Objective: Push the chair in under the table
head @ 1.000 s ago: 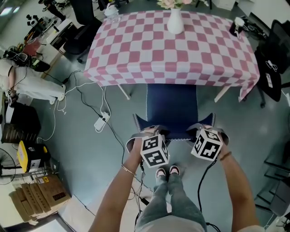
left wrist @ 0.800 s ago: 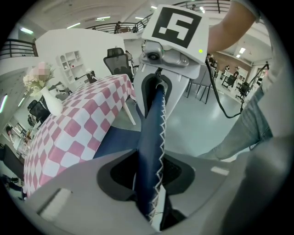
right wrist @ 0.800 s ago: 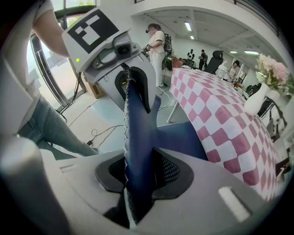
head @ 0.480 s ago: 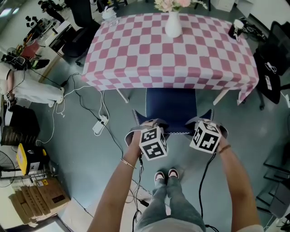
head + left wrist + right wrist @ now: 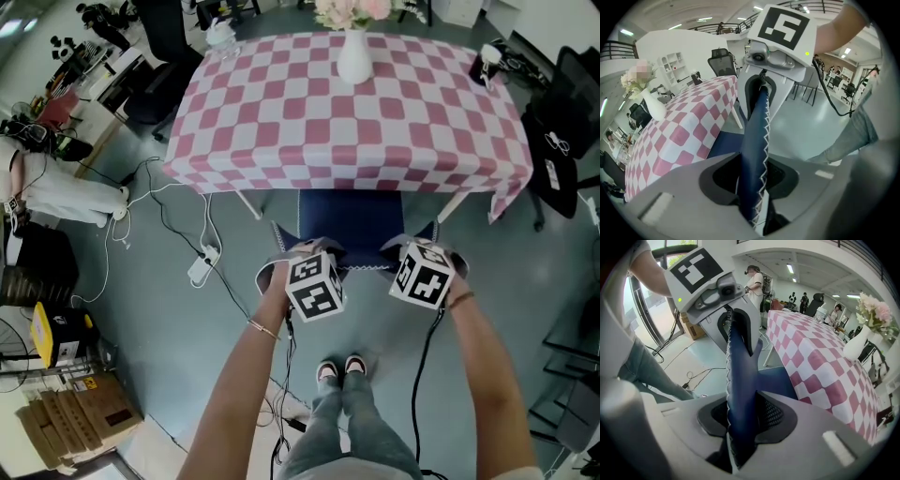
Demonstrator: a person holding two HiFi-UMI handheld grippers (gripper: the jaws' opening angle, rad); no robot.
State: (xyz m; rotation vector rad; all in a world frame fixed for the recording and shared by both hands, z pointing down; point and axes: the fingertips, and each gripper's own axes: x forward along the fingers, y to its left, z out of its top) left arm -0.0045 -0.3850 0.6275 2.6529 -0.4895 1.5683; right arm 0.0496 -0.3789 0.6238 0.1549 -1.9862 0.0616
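Observation:
A navy blue chair with white zigzag stitching stands half under the table, which wears a pink and white checkered cloth. My left gripper is shut on the left end of the chair's backrest. At the right end my right gripper is shut on the same backrest. In the left gripper view the fabric edge runs between the pads of the left gripper. The right gripper view shows the right gripper clamped the same way. The seat's front is hidden below the cloth.
A white vase with flowers stands on the table's far side. White table legs flank the chair. Cables and a power strip lie on the floor at left. A black office chair stands at right, cardboard boxes at lower left.
Both grippers have moved toward the table with the backrest in them. The chair's seat has slid further under the cloth, and the person's feet have stepped forward.

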